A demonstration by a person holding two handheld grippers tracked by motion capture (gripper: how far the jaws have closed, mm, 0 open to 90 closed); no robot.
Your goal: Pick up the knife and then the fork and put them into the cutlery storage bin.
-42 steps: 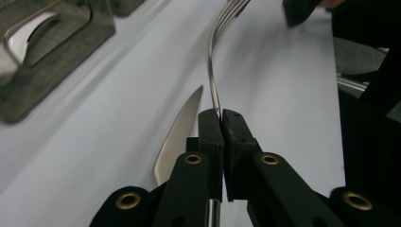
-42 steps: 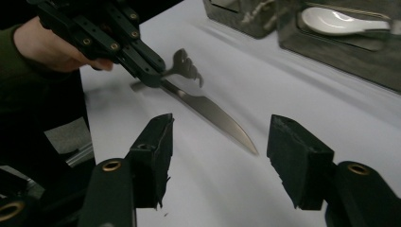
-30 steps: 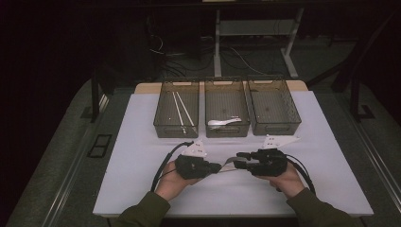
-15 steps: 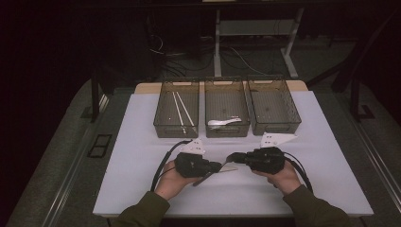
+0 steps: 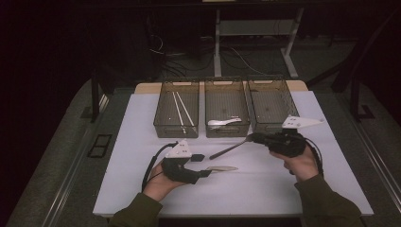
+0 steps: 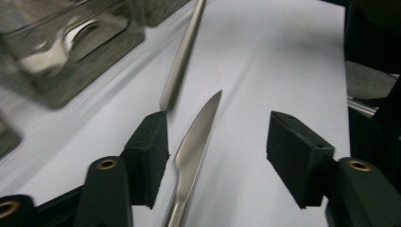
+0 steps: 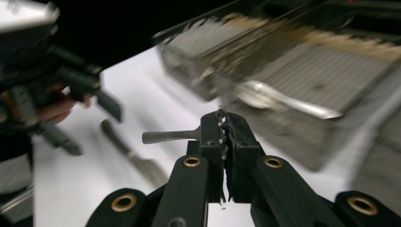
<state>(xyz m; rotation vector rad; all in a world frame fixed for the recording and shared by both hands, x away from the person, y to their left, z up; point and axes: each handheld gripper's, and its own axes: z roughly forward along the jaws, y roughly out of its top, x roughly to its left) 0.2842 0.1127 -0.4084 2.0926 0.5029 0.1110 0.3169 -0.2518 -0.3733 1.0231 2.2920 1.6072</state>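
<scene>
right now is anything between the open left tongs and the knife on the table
Nothing visible. In the left gripper view the knife lies on the white table directly between the two open pads of the left tongs. The utensil held by the right tongs hangs beyond the blade tip, not in the gap.

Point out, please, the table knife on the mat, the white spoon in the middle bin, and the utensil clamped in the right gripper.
table knife point(image 6: 195, 137), left gripper view, on its blade.
white spoon point(image 5: 223, 123), high view, on its bowl.
utensil point(image 5: 230, 149), high view, on its handle.
</scene>
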